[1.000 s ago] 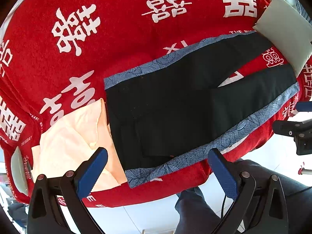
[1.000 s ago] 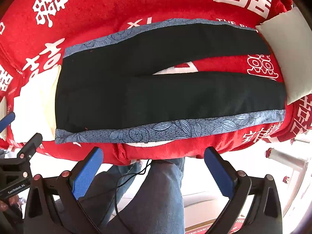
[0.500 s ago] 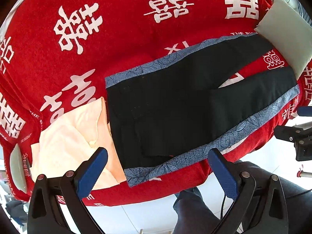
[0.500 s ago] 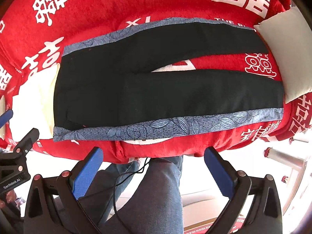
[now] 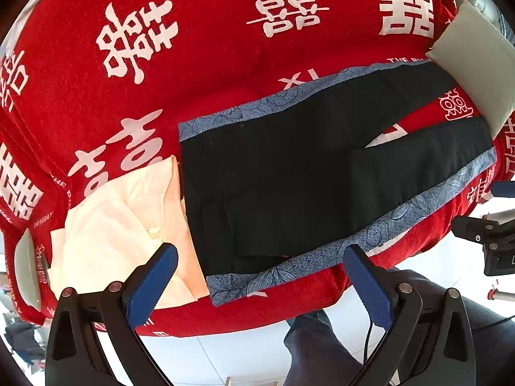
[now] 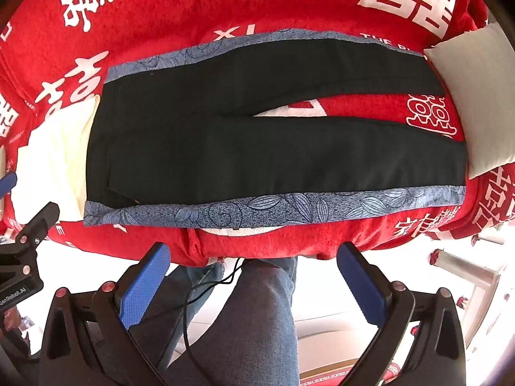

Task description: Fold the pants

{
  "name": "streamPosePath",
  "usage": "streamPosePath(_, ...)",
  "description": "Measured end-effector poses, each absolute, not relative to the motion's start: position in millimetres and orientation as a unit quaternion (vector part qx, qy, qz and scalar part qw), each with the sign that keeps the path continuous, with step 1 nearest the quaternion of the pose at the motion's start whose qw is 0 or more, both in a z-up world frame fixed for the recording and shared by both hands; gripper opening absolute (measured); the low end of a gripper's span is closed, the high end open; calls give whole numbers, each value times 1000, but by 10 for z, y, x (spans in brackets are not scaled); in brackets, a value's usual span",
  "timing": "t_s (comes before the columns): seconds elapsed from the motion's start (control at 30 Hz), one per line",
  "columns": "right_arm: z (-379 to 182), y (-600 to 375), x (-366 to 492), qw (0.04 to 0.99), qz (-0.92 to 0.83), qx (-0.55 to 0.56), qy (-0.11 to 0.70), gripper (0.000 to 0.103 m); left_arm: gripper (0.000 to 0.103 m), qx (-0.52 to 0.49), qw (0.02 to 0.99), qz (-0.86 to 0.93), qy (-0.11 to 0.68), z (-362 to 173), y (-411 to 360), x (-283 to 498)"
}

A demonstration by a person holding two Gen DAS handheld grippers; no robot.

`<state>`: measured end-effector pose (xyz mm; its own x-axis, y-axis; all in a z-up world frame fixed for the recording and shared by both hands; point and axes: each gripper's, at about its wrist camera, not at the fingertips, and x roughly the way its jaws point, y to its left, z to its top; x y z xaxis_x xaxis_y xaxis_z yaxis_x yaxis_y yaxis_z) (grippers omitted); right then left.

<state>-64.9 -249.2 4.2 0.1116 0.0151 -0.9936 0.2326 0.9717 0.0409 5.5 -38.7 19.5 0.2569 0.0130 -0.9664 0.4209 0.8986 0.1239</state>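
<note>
Black pants (image 5: pixel 289 177) with blue patterned side stripes lie flat on a red blanket (image 5: pixel 161 64), waist to the left, both legs spread to the right. They also show in the right wrist view (image 6: pixel 241 135). My left gripper (image 5: pixel 260 273) is open and empty, hovering just off the near edge by the waist corner. My right gripper (image 6: pixel 254 270) is open and empty, hovering off the blanket's near edge below the near leg's blue stripe (image 6: pixel 273 209).
A cream garment (image 5: pixel 122 218) lies left of the waist, partly under it. A pale cushion (image 5: pixel 476 64) sits at the leg ends on the right. The person's jeans-clad legs (image 6: pixel 244 321) and a cable are below the blanket edge. White floor lies beyond.
Both grippers have drifted slightly closer to the pants; the view shifted a little. The pants have not moved and both grippers stay open.
</note>
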Motion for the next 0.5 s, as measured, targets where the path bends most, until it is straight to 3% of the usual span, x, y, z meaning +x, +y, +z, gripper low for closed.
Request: streamPosePath(0.5,57,-2464,-622,740,-78,89,662,103,103,175,773,-132,596,189,-354,87)
